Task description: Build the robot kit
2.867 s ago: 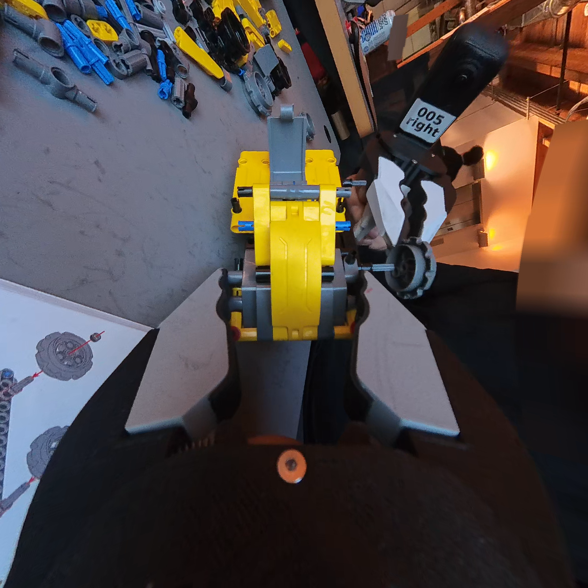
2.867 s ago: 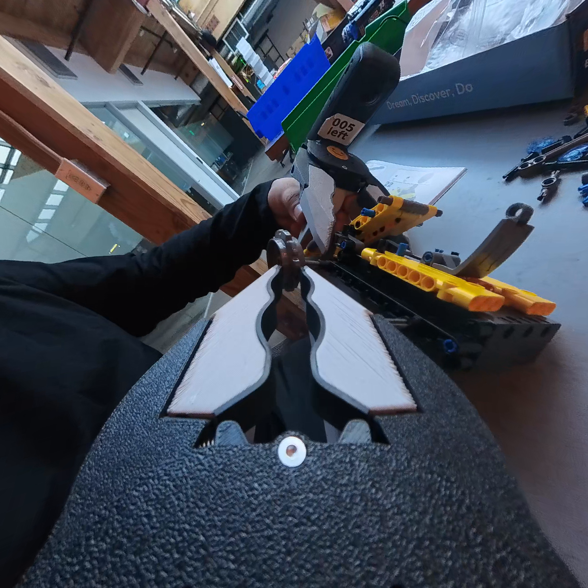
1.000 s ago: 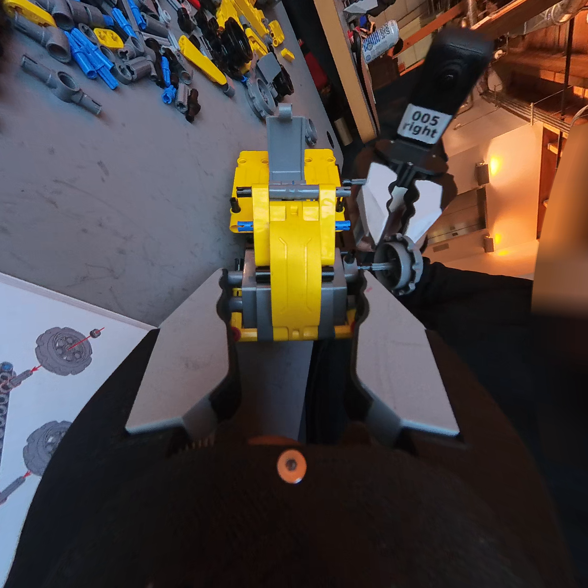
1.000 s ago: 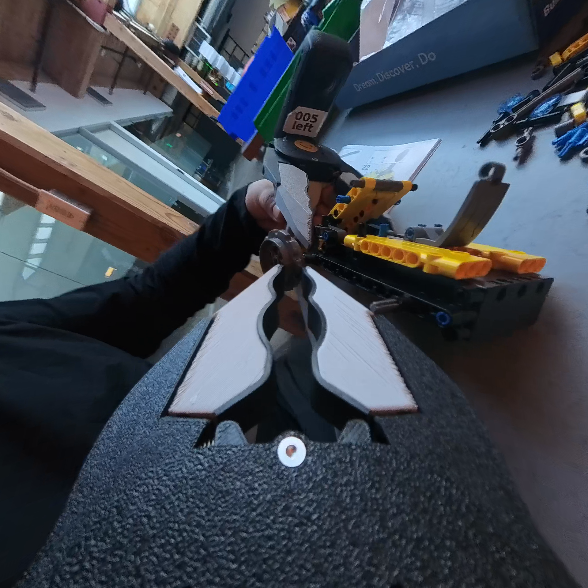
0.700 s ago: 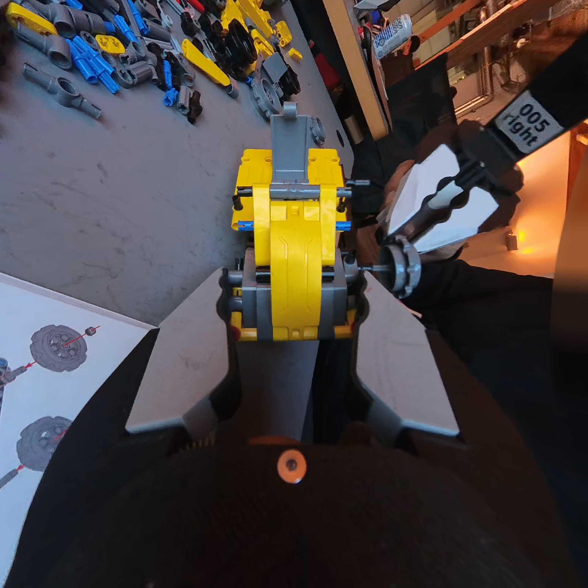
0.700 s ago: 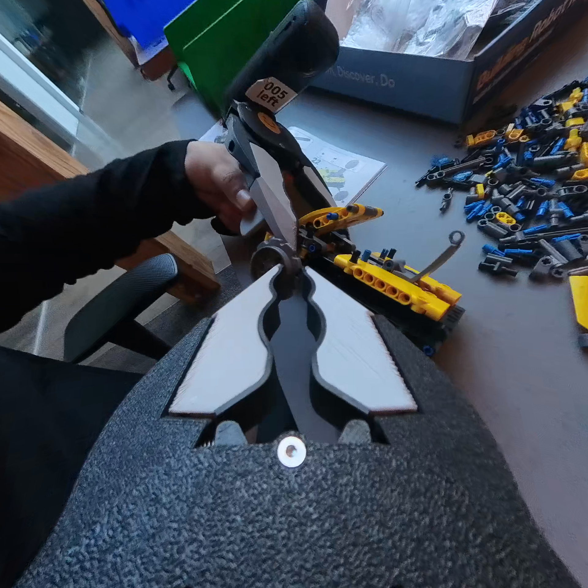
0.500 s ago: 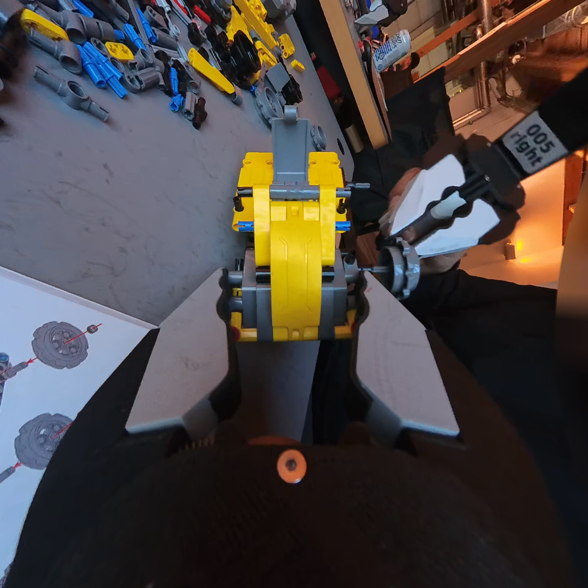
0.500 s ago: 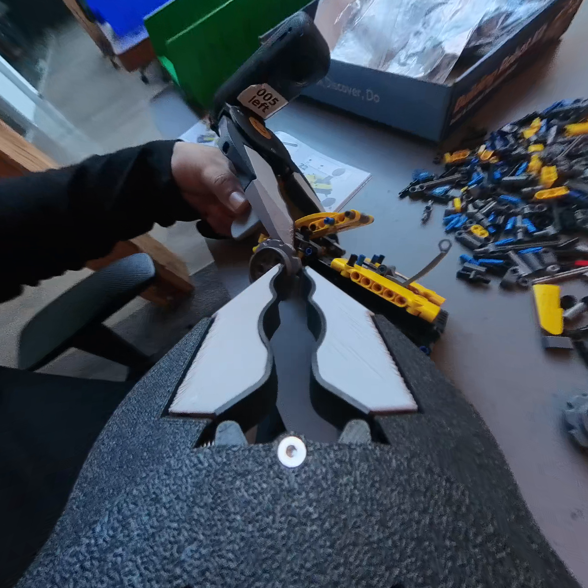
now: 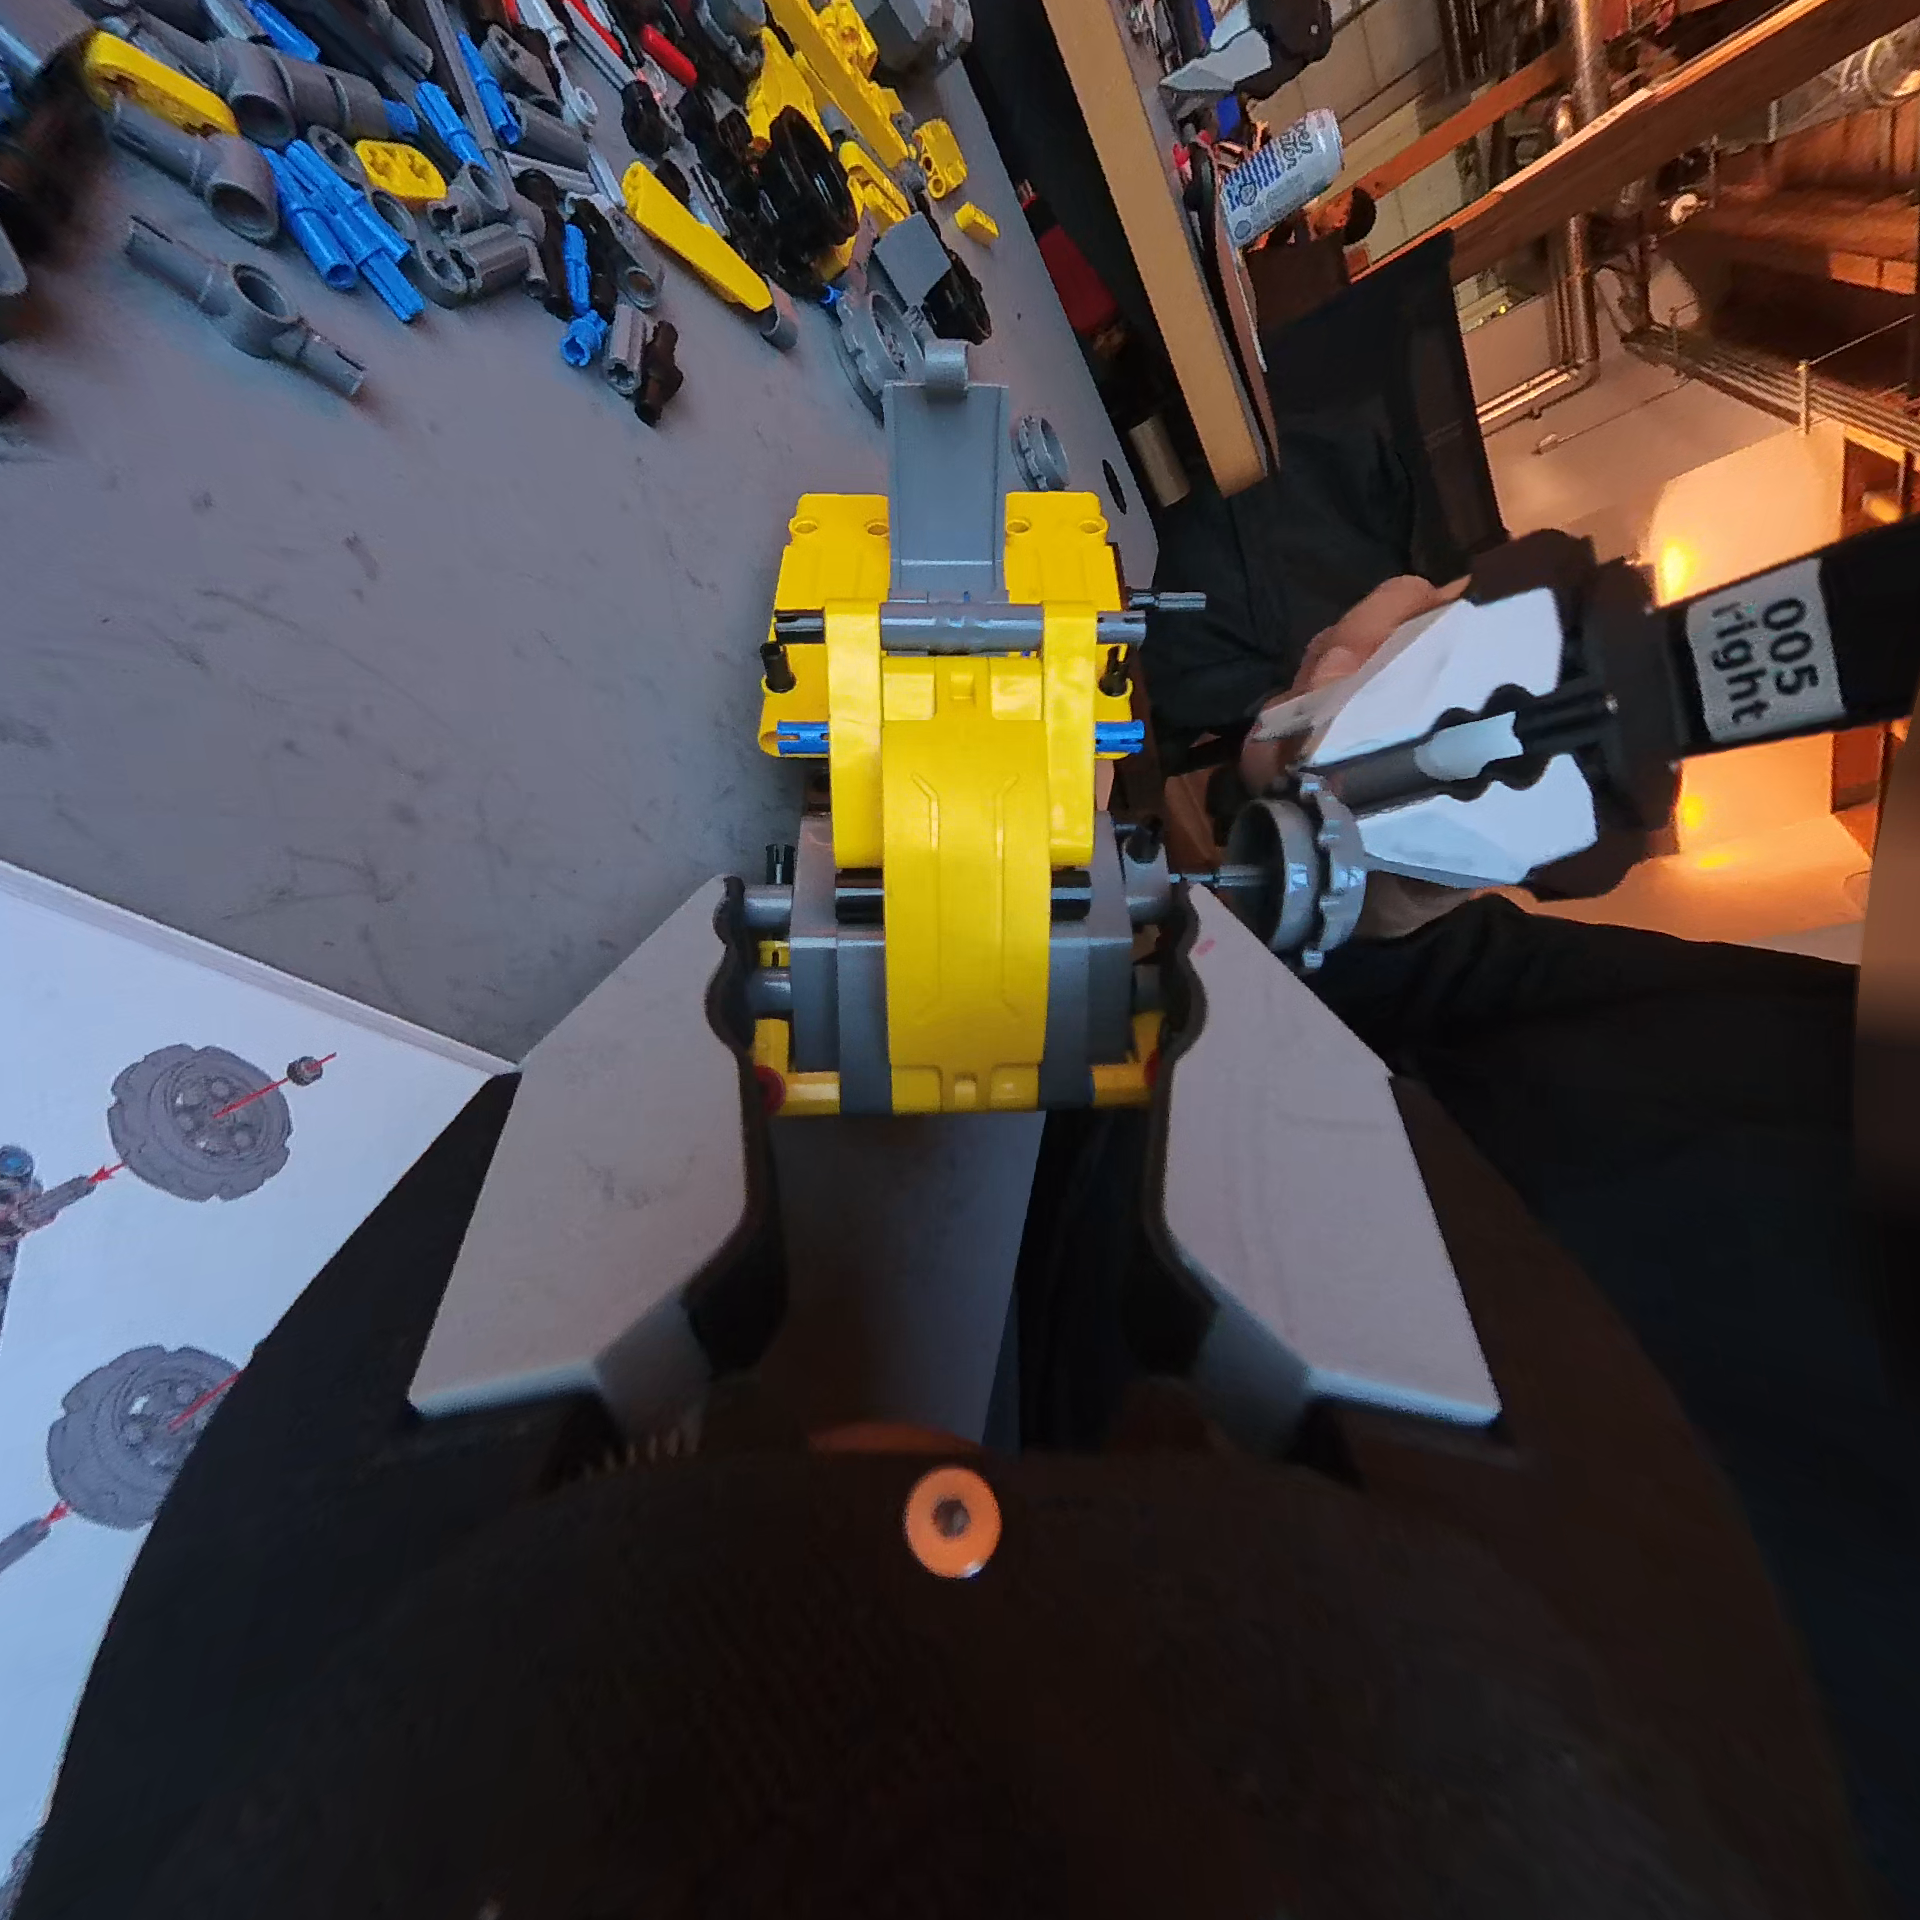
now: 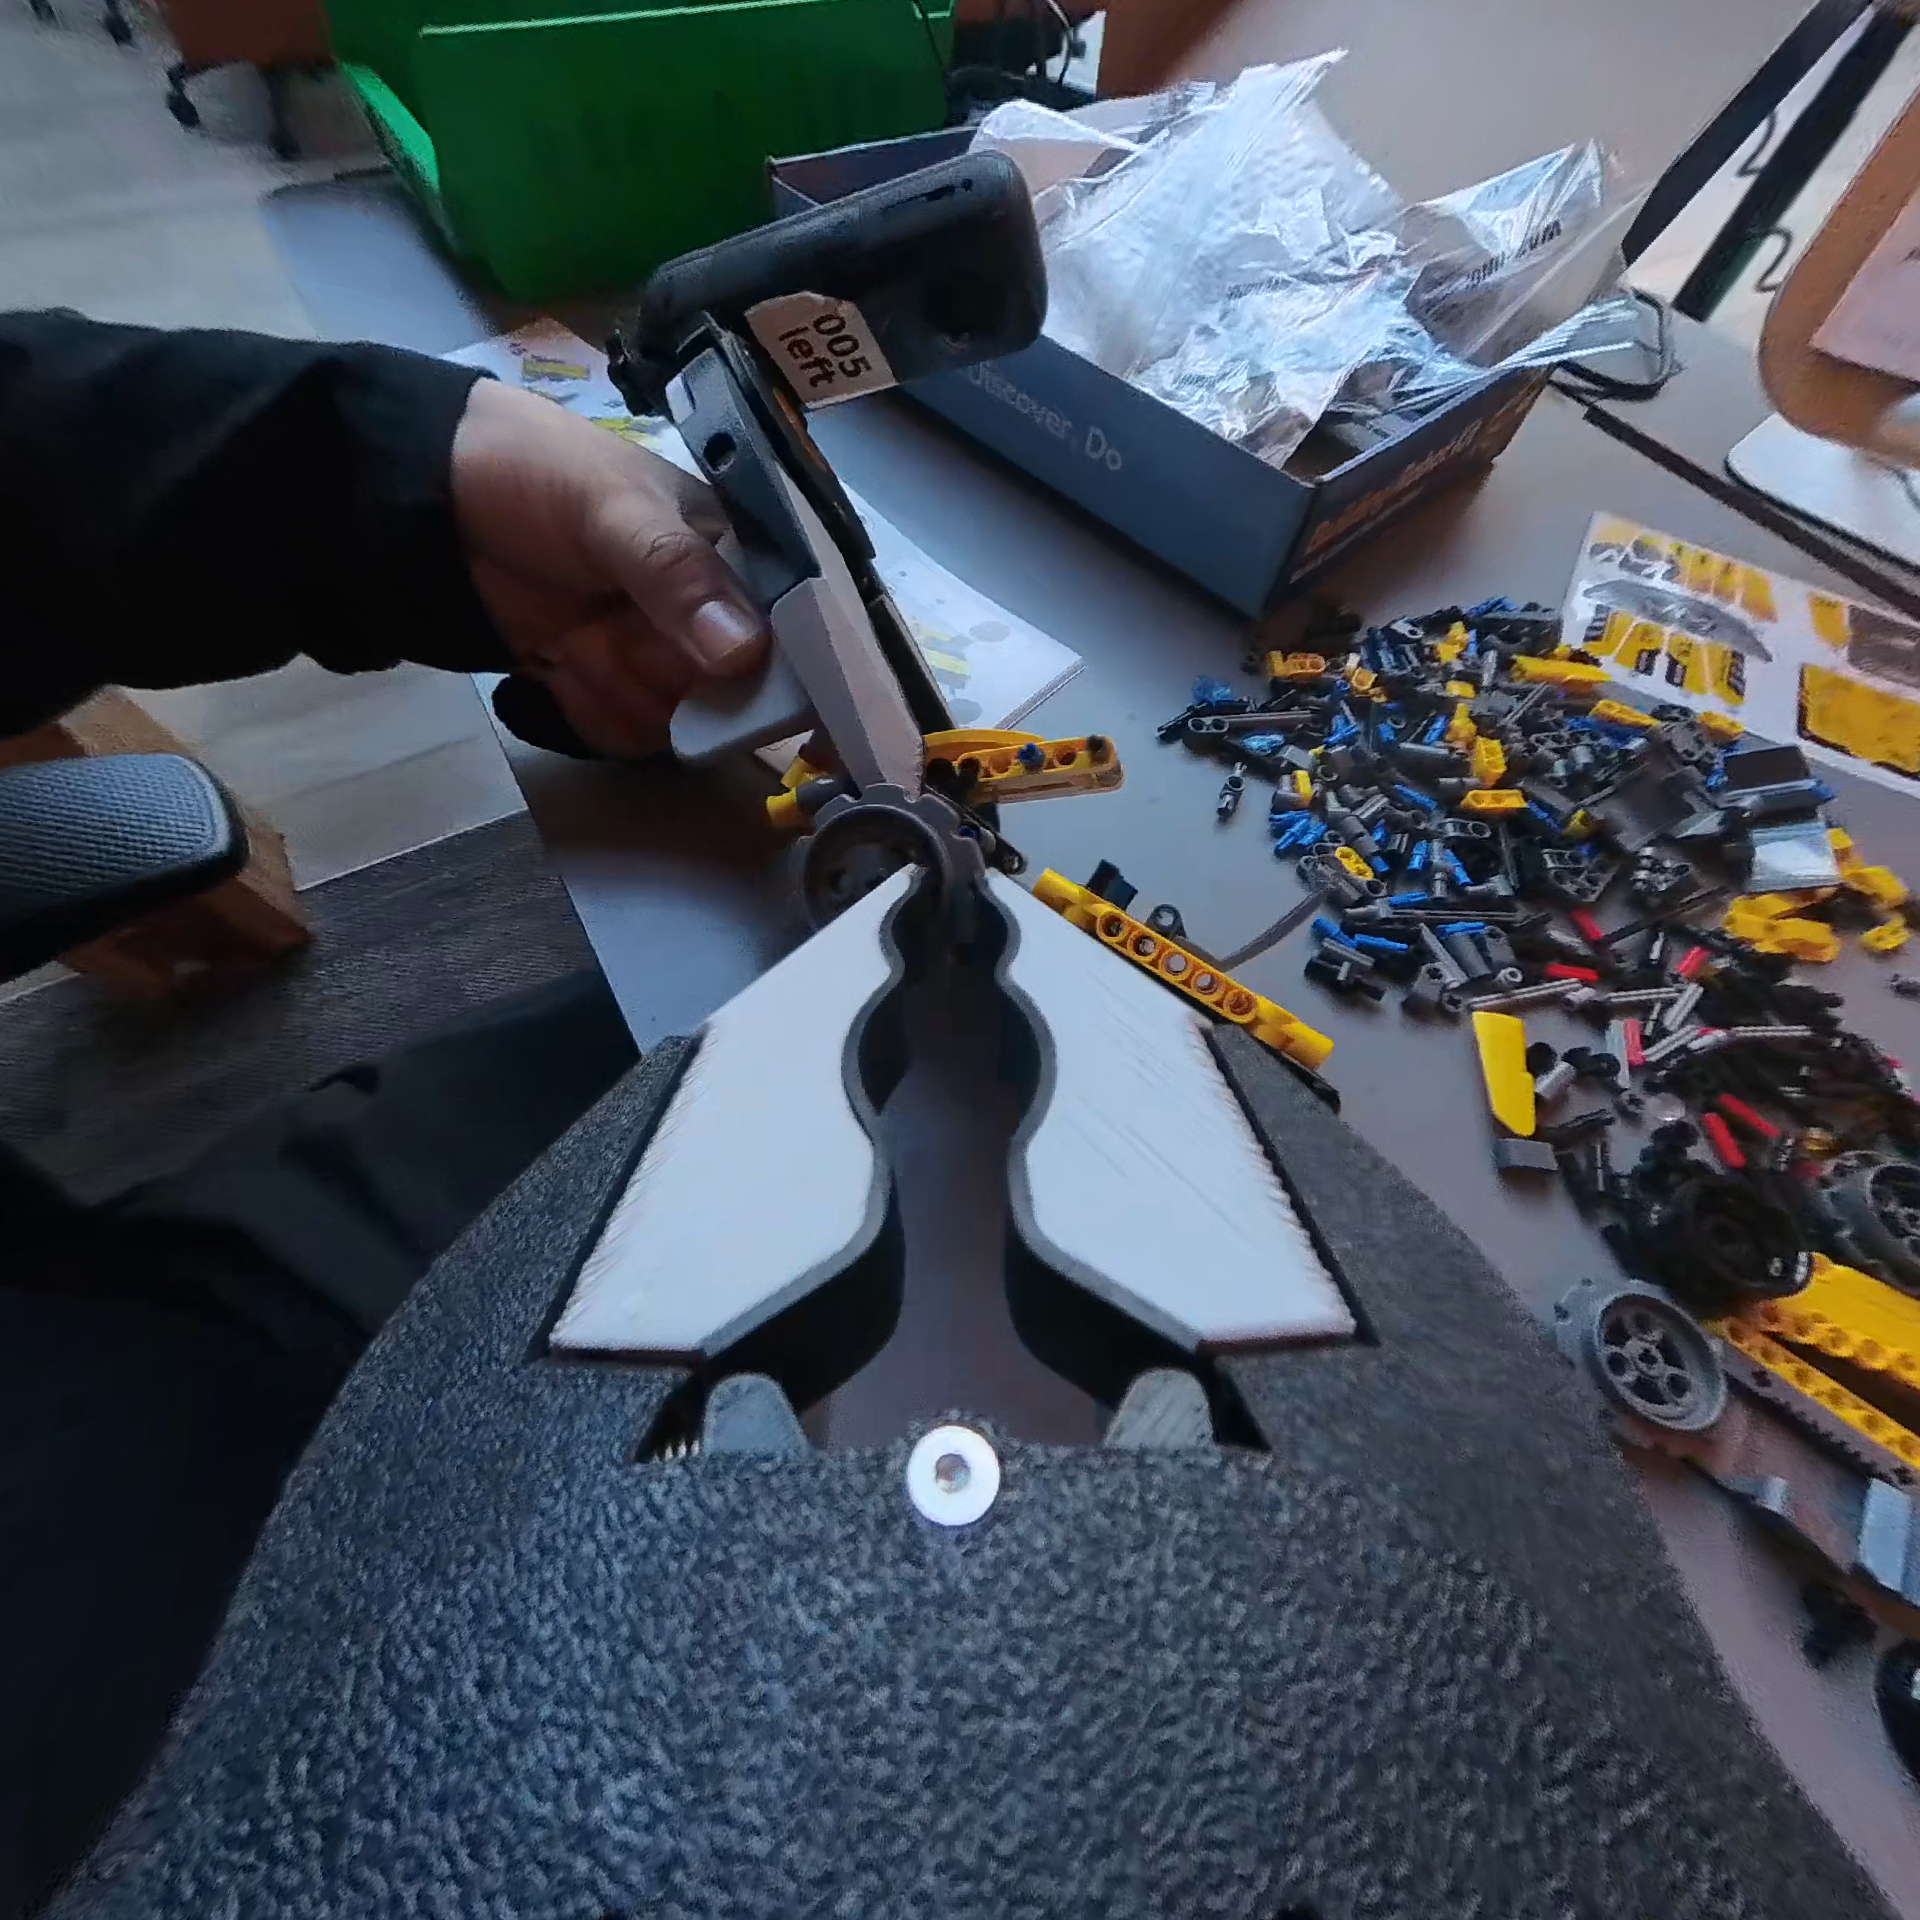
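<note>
Swinging round since the earlier frames, your right claw (image 10: 948, 894) now comes at the model from the side rather than from above, and its view takes in the whole desk (image 10: 1392, 1122). Your left claw (image 9: 961, 977) is clamped across the rear of the yellow-and-grey brick vehicle (image 9: 961, 831), its two fingers pressing the grey block on either flank. Your right claw is closed on a grey wheel hub (image 9: 1299, 883), pinching it by the rim; the hub sits on the thin axle (image 9: 1210, 879) that juts from the vehicle's right side, just beside your left claw's right finger. Behind the right claw, a hand (image 9: 1351, 665) shows in a black sleeve. To the left, an open instruction booklet (image 9: 156, 1195) lies on the desk with pictures of wheels. Farther off, a scatter of loose blue, yellow, grey and black pieces (image 10: 1558, 831) covers the desk, with another grey wheel (image 10: 1652, 1356) at its near edge. Beyond them stands a dark cardboard box (image 10: 1195, 488) stuffed with crumpled clear plastic bags (image 10: 1278, 229), and a green bin (image 10: 675, 135) behind it.
</note>
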### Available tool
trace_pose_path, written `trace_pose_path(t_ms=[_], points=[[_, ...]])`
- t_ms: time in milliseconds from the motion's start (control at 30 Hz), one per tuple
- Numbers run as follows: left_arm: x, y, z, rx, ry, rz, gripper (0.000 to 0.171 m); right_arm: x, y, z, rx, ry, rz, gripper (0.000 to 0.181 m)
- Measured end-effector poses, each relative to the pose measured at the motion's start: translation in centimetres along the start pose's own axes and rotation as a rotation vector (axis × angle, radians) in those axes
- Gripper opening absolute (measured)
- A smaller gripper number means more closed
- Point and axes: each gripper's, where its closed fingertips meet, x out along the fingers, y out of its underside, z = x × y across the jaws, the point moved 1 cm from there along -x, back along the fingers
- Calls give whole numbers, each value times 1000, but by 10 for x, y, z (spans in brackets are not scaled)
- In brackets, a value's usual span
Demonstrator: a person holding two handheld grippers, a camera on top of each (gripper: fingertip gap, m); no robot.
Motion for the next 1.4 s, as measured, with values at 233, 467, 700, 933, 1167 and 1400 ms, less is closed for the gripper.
trace_pose_path(t_ms=[233, 467, 700, 933, 1167, 1400], points=[[0, 0, 0, -8, 2, -1, 77, -2, -2, 1, -1, -11, -5, 11], [0, 0, 0, -9, 1, -1, 77, -14, -8, 5, -96, 31, -35, 23], [0, 0, 0, -9, 2, -3, 77, -11, -7, 19, -319, 99, 29, 18], [1, 1, 0, -2, -11, 2, 77, 2, 2, 18, -311, 63, 82, 13], [1, 1, 0, -4, -10, -2, 77, 3, 2, 17, -322, 58, 78, 12], [1, 1, 0, -5, -10, -1, 77, 3, 2, 17, -298, 34, 78, 11]])
